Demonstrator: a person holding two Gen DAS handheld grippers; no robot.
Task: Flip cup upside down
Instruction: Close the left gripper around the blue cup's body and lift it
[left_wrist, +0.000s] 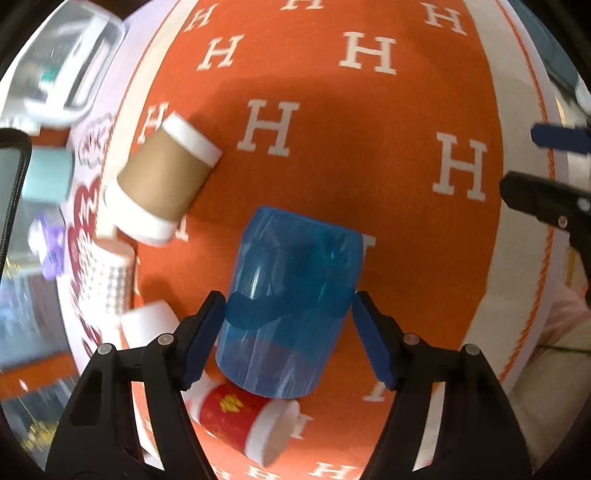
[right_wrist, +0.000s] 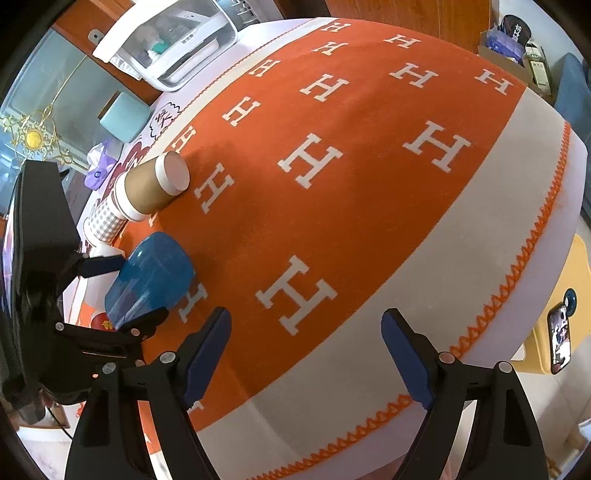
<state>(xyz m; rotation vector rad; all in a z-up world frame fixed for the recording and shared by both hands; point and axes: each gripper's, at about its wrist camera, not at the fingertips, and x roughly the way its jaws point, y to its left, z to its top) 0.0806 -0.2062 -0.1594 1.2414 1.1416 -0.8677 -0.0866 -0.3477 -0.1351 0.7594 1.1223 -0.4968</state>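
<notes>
1. Orange cloth with white H letters and a pale border (right_wrist: 369, 206) covered the desk, and a clear plastic storage box with a white lid (right_wrist: 173, 48) stood at its far corner.

2. On that cloth, the translucent blue plastic cup (left_wrist: 291, 306) sat between the spread fingers of the left tongs (left_wrist: 288, 332). The left wrist view showed a gap on the right side; on the left side, the pad looked close to or touching the wall, and I could not tell which.

3. The right tongs (right_wrist: 306, 354) hung apart over bare cloth, well away from every cup and holding nothing.

4. As a judgement, the flip was either about to start or just finished. The blue cup leaned in both views, and blur kept me from telling which end faced up, so I could not call the task done.

5. Only the left wrist view showed the red paper cup with gold print and white rim (left_wrist: 243, 424) lying on its side just under the blue cup, apparently touching it.

6. The right wrist view gave the wider layout: the brown paper cup with white rims (right_wrist: 151, 188) lay on its side, near a grey-checked paper cup (right_wrist: 107, 218), and a phone on a yellow stand (right_wrist: 559, 339) was beyond the desk edge.

7. That view also showed the left tongs from the side, bracketing the blue cup.
</notes>
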